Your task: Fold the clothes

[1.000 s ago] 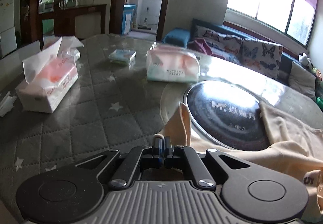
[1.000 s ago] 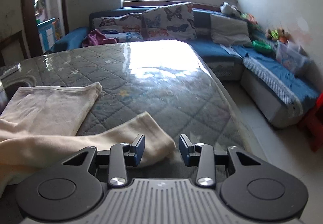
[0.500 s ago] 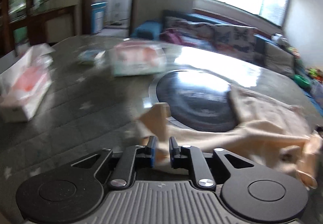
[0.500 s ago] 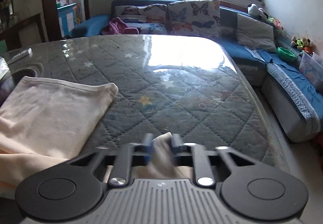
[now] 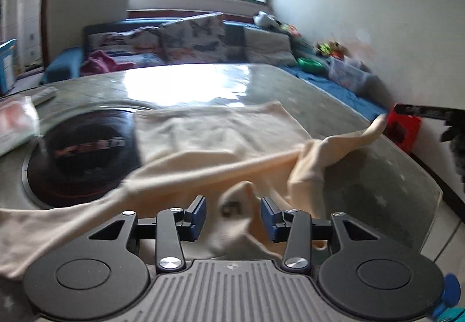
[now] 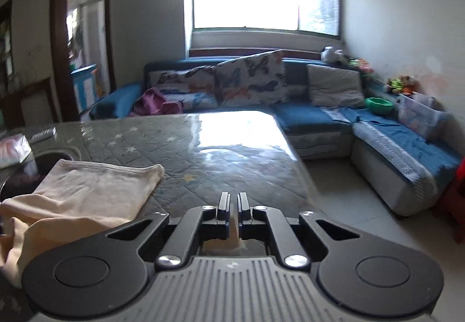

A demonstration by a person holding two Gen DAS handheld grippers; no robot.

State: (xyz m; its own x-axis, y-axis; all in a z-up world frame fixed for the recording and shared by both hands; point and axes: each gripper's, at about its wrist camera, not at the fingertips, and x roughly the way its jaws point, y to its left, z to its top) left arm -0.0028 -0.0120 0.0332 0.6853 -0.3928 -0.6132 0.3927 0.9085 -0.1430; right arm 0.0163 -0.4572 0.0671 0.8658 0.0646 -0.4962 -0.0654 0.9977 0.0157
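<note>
soft cream garment (image 5: 221, 133) lies rumpled beside the round black hob (image 5: 81, 153); left gripper (image 5: 233, 216) gapes wide, right gripper (image 6: 233, 204) pinches a fabric fold.

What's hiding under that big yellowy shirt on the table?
Under the shirt you can see the quilted star-patterned table and, at its left edge, part of the round black disc. How far the disc reaches beneath the cloth, or whether anything else is there, is covered.

Glossy grey star-quilted table (image 6: 221, 156) bearing a cream fabric garment (image 5: 221, 130), a round black inset disc (image 5: 81, 159) and a clear-wrapped tissue pack (image 5: 14, 124).
</note>
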